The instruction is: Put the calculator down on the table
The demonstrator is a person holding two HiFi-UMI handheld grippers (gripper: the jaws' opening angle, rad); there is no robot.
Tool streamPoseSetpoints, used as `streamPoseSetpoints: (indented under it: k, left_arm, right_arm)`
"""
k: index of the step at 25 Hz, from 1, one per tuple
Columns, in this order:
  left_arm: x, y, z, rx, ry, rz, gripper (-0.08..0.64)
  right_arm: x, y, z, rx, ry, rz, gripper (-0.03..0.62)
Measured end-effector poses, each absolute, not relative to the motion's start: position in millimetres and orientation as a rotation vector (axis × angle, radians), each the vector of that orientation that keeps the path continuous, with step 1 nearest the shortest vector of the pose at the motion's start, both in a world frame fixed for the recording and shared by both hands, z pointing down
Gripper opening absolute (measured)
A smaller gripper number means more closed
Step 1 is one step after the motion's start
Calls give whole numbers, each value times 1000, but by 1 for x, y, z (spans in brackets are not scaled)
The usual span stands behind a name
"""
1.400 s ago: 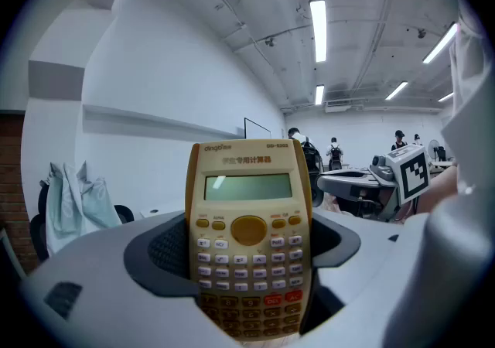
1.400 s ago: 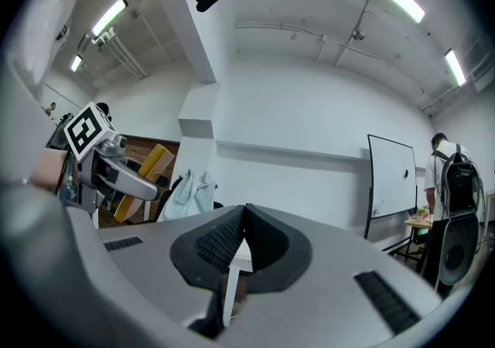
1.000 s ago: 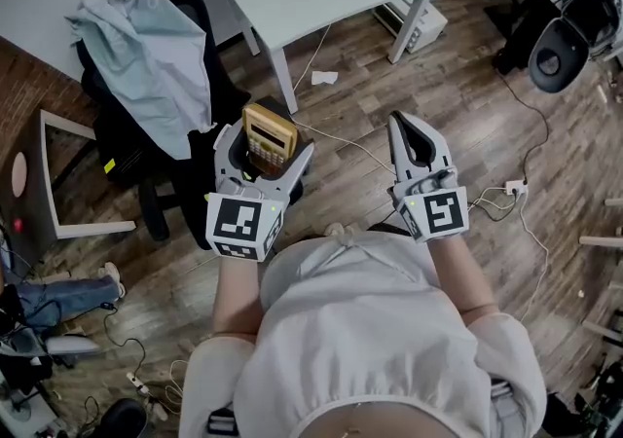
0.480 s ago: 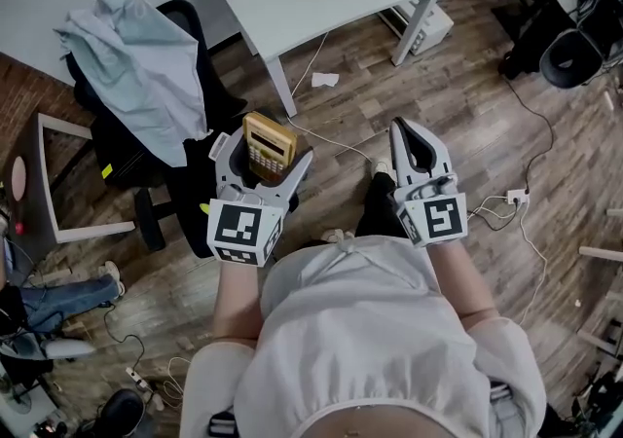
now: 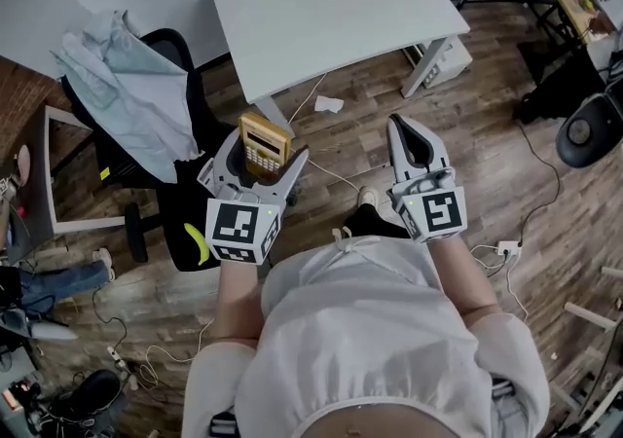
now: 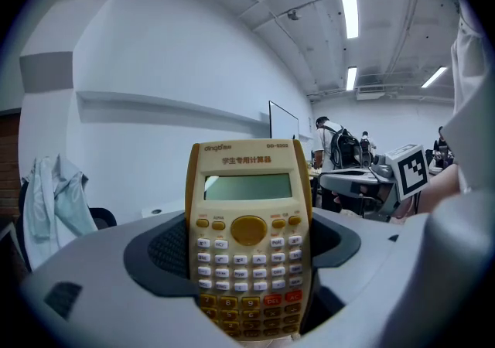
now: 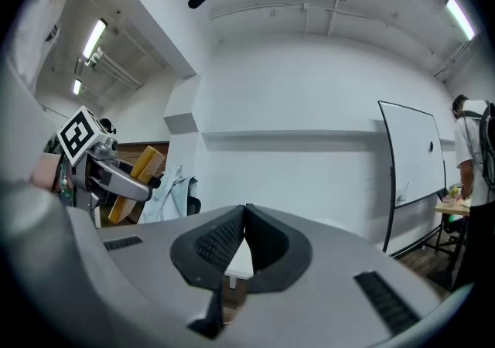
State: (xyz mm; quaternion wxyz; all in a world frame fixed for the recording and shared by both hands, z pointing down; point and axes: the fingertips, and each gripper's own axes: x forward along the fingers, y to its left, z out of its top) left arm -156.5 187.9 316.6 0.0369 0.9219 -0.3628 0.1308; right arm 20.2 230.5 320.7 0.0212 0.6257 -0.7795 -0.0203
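Observation:
A yellow-and-cream calculator (image 5: 265, 143) (image 6: 247, 238) stands upright between the jaws of my left gripper (image 5: 255, 162) (image 6: 247, 261), which is shut on its lower half, keys and display facing the camera. It hangs in the air above the wood floor, a little short of the white table (image 5: 331, 8). My right gripper (image 5: 411, 142) (image 7: 241, 240) is level with it on the right, jaws shut together on nothing. From the right gripper view the calculator (image 7: 135, 180) shows edge-on at the far left.
A black office chair (image 5: 146, 149) draped with a pale blue-grey cloth (image 5: 131, 86) stands left of the left gripper. Cables and a scrap of paper (image 5: 329, 104) lie on the floor under the table's near edge. A white wall and a whiteboard (image 7: 414, 157) are ahead.
The view has shifted so that the white table lies nearer and larger ahead of both grippers. The calculator stays gripped in the left gripper; the right stays shut.

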Motion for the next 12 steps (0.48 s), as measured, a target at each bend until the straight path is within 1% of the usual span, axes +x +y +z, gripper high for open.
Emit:
streamPoseSetpoints:
  k: [6,12]
  left_arm:
    - [-72,134,315,2794,-1189,381,411]
    - [-27,96,326,2731,-1243,407,411]
  right_arm:
    - [98,163,319,1829,-2483,-56,3]
    - [148,115,329,1754,-2513,-11,3]
